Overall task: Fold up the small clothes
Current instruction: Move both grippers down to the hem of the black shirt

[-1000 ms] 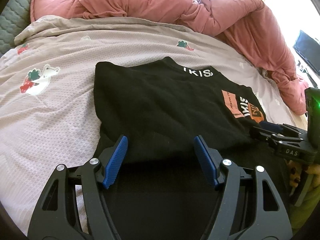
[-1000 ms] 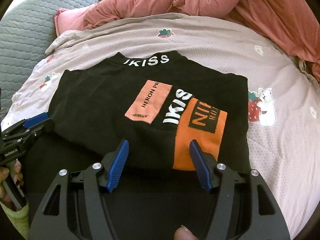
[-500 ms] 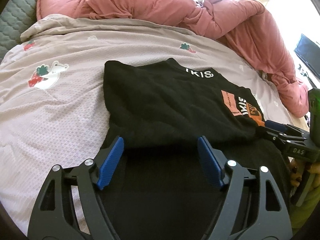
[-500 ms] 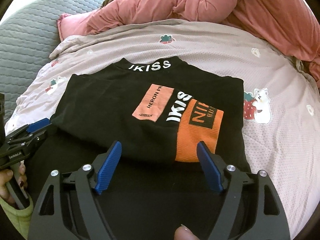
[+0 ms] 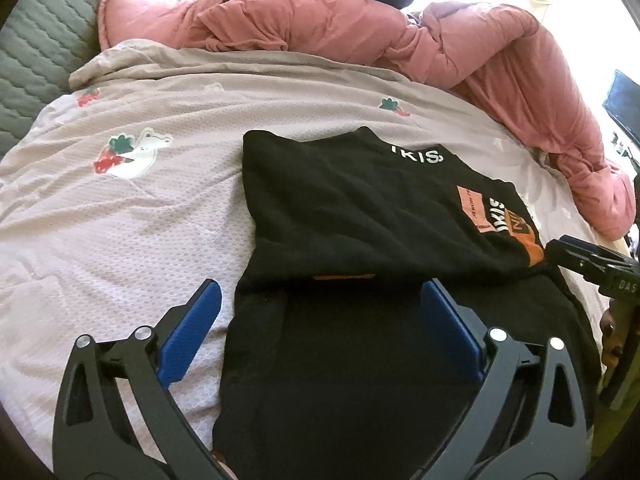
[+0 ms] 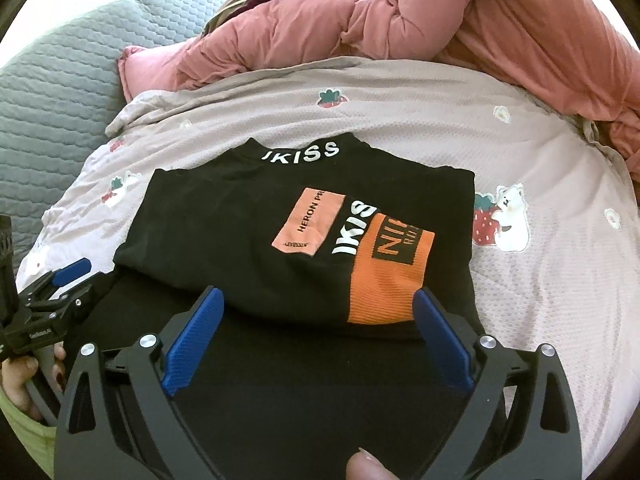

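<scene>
where folded, black knit shirt (image 6: pixel 248 240), orange ribbed panel (image 6: pixel 384 280)

A bed carries everything, covered by a pale pink sheet (image 6: pixel 420 128) printed with strawberries and little white bears. A black shirt (image 6: pixel 248 232) with orange patches lies flat on the sheet, folded over itself. A bunched pink quilt (image 5: pixel 360 36) rests along the far edge, beside a grey quilted cover (image 6: pixel 52 96).
</scene>
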`<state>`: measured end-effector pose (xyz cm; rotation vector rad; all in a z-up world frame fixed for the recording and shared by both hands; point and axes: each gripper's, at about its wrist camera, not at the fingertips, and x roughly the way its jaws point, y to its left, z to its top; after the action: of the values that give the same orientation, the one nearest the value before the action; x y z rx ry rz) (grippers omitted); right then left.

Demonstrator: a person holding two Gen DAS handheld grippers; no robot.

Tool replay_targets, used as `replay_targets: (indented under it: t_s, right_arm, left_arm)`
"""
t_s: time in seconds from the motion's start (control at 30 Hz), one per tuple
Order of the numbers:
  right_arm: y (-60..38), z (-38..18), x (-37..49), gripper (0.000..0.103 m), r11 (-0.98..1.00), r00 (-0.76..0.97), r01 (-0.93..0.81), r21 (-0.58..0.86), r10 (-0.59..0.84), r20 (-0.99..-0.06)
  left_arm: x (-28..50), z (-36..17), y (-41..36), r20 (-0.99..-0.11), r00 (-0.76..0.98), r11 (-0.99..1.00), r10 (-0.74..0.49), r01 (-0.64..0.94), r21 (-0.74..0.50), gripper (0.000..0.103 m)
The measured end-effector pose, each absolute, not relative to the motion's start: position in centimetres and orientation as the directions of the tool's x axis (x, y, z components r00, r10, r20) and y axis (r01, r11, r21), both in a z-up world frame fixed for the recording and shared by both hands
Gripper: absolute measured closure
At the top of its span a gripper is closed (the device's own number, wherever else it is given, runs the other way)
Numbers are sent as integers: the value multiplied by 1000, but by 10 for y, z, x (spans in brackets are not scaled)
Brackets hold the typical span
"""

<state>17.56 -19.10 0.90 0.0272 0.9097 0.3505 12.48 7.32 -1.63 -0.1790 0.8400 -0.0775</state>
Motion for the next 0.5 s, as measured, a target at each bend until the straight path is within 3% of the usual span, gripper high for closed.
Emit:
replay_targets:
  t_s: [0.5]
  right_arm:
    - [-195,29,160,8,938,594,-303,168,324,-737]
  left_arm:
    - [105,2,72,-711,695,986,-109,-13,-164,10]
